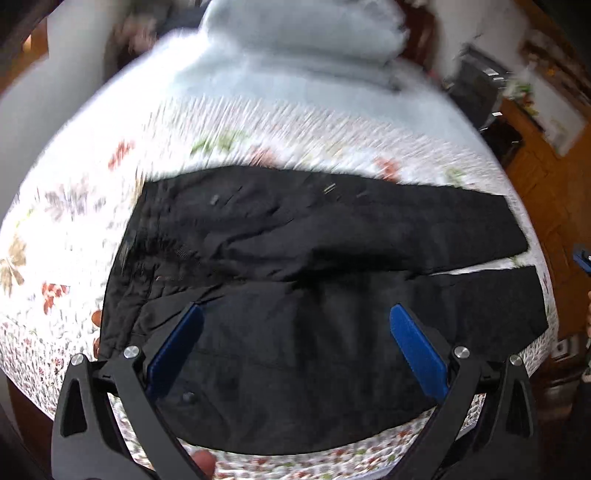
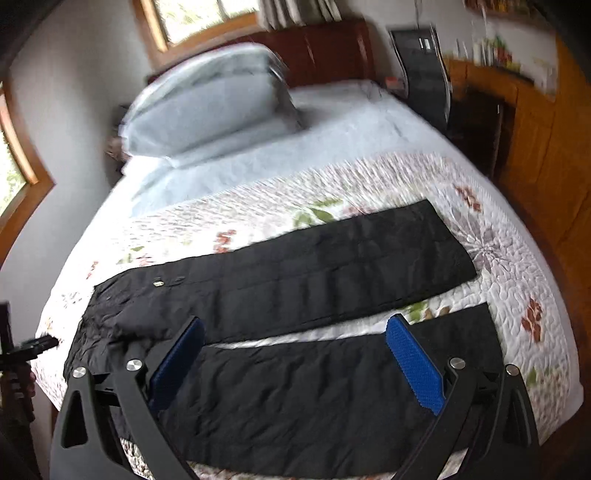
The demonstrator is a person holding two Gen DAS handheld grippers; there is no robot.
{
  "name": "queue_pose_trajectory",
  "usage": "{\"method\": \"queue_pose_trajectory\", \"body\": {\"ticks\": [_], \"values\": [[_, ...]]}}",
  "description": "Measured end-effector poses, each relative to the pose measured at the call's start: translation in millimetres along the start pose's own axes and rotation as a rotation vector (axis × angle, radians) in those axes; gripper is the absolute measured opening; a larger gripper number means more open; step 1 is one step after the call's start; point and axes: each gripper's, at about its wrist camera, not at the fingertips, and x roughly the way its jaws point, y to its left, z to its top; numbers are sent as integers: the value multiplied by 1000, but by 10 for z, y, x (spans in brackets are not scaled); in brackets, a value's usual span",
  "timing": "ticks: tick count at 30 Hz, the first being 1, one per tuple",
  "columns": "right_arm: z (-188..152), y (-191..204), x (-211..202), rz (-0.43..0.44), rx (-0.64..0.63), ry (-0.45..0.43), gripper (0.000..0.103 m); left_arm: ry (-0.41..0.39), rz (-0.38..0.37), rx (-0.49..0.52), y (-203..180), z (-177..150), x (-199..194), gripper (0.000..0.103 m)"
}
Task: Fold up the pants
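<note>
My left claw [image 1: 295, 325] hangs above the black pants [image 1: 314, 258], its blue-padded fingers [image 1: 413, 347] spread wide with nothing between them; under it lies the waist end of the pants, where a dark button [image 1: 188, 397] shows near the left finger. The pants lie flat on the flowered quilt [image 1: 74, 221] that covers the near part of the bed; the waistband sits toward the left and the two legs run off to the right, with a thin wedge of quilt showing between them near the cuffs. My left view is smeared with blur, so fine detail in the fabric is lost to me.

My right claw [image 2: 295, 334] is likewise wide open and holds nothing; it hovers over the nearer leg of the pants [image 2: 295, 387], well toward the cuff end; the farther leg stretches away up and to the right, and a strip of quilt [image 2: 498, 266] parts the two legs along most of their length. Beyond the quilt is a pale blue sheet [image 2: 332, 133], with a pale blue pillow [image 2: 210, 107] propped against the dark wooden headboard [image 2: 325, 48]; a wood-framed window [image 2: 199, 18] sits above it, and an orange-brown wooden cabinet [image 2: 532, 122] stands at the right of the bed.
</note>
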Motion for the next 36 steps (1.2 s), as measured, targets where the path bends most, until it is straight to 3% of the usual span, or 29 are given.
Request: {"method": "queue_pose_trajectory", "body": {"ticks": [6,9,12,15,26,35,36], "values": [[686,-852,1065,-14,89,261,100,184,38,-201,960,576,626,101],[903,-1147,1435,-64,100,303,100,235,-21,-329,1396,804,856,101],[1049,-1351,1759,-100,94,340,100,276,7,-450,1784,981,1045,101],[1166,-1494,2027,-161,71,367,100,322,40,-506,2039,1093,1260,101],[1317,-1634,2463,-236,19,408,100,364,41,-503,2117,1484,1863,100],[1391,-1891,2505,-243,43,397,100,398,30,-466,2014,1480,1967,99],[1394,-1941,2507,-245,54,397,100,392,31,-459,1988,1491,1977,95]]}}
